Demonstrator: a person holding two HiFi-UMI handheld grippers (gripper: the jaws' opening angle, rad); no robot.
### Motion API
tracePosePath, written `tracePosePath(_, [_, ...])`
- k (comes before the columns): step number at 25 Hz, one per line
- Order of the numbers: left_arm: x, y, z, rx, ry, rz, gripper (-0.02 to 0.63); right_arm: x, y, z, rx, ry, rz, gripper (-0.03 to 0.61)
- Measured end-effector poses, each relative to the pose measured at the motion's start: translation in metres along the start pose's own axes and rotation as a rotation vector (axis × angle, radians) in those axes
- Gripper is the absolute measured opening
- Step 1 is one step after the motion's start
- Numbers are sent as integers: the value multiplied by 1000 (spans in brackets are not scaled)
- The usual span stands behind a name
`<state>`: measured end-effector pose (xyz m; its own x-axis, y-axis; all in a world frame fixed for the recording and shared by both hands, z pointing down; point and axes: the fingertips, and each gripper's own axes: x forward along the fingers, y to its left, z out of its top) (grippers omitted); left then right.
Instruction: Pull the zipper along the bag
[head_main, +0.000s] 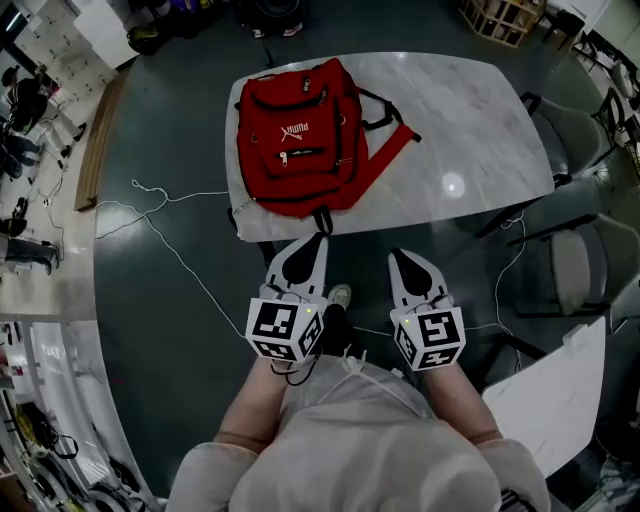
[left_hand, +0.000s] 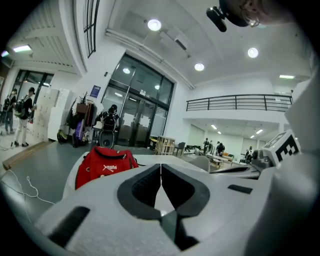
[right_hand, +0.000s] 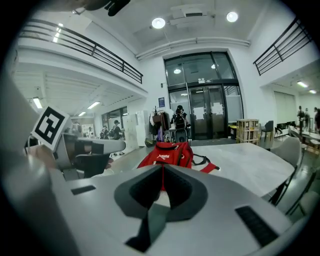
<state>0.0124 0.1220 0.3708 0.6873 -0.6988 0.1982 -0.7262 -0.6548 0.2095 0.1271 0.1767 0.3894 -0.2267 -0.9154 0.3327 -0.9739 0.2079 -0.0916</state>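
A red backpack (head_main: 298, 137) lies flat on the left part of a white marble table (head_main: 470, 130), its black zippers facing up and its straps trailing to the right. It also shows in the left gripper view as a red backpack (left_hand: 102, 164) ahead and to the left, and in the right gripper view as a red backpack (right_hand: 167, 153) straight ahead. My left gripper (head_main: 318, 238) and right gripper (head_main: 396, 254) hang side by side short of the table's near edge, apart from the bag. Both are shut with nothing between the jaws.
A white cord (head_main: 165, 235) trails over the dark floor left of the table. Grey chairs (head_main: 575, 255) stand at the right, a white board (head_main: 555, 395) leans lower right, and a wooden crate (head_main: 500, 18) sits beyond the table. People stand far off near glass doors.
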Motion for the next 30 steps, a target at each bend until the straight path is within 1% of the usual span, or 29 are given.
tracePosePath(2, [35,19,11,-35,-4,-18,18,31,-18,13,-10,4,-24,28])
tracePosePath(4, [67,39,23,-52,-10,-28,18,61,-34,28,-11,2,-38,28])
tracePosePath(7, [105,65,36,-57,-11,-35,18,100,-50,46,-22,9,-41,28])
tracePosePath(10, [131,87,44,-58,6,-25,18,130,-61,59,-15,17,-34,28])
tracePosePath(15, [163,113,48,-71,49,21,18,165,-70,80,-31,28,16,28])
tracePosePath(21, [191,132,29,-84,124,62,18,217,-83,89,-45,72,78,29])
tracePosePath(26, [222,147,14,-87,164,122,18,265,-99,94,-64,103,161,29])
tracePosePath(28, [235,156,12,-88,178,145,18,284,-101,96,-54,121,198,29])
tracePosePath(30, [247,164,7,-95,198,160,18,302,-102,94,-18,147,240,29])
